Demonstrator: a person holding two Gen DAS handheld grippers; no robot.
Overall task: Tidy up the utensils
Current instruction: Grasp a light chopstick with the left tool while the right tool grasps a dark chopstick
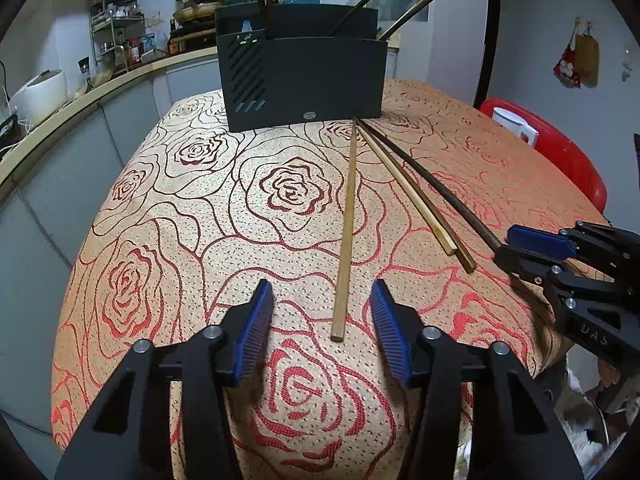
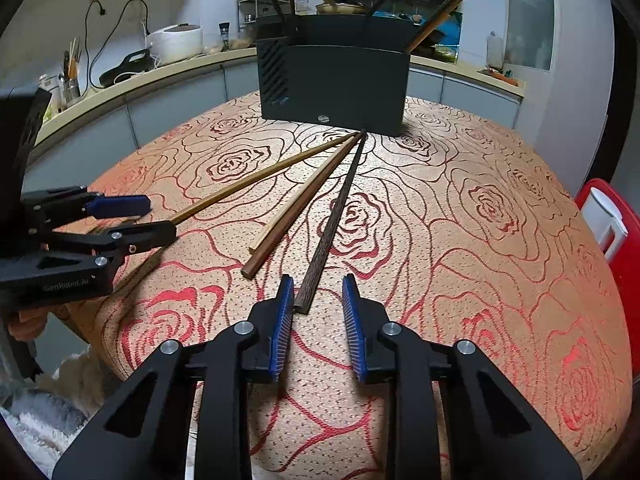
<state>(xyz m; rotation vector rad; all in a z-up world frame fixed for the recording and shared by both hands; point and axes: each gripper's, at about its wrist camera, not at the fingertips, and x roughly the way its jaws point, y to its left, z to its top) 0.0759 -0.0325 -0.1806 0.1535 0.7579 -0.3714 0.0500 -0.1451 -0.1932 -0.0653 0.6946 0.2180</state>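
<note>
Several chopsticks lie fanned on the rose-patterned tablecloth (image 1: 160,240), tips meeting by a black utensil holder (image 1: 304,80), which has chopsticks standing in it; the holder also shows in the right wrist view (image 2: 336,76). My left gripper (image 1: 322,300) is open, with the near end of a light wooden chopstick (image 1: 347,220) between its fingers. My right gripper (image 2: 318,294) is open around the near end of a dark chopstick (image 2: 336,216). A light and a brown chopstick (image 2: 296,212) lie between them. Each gripper shows in the other's view: the right one (image 1: 532,252), the left one (image 2: 152,220).
A red chair (image 1: 568,152) with a white mug (image 1: 516,124) stands to the table's right. A kitchen counter (image 2: 160,76) with a rice cooker (image 2: 174,42) and racks runs behind the table. A fluffy rug (image 2: 48,412) lies below the near edge.
</note>
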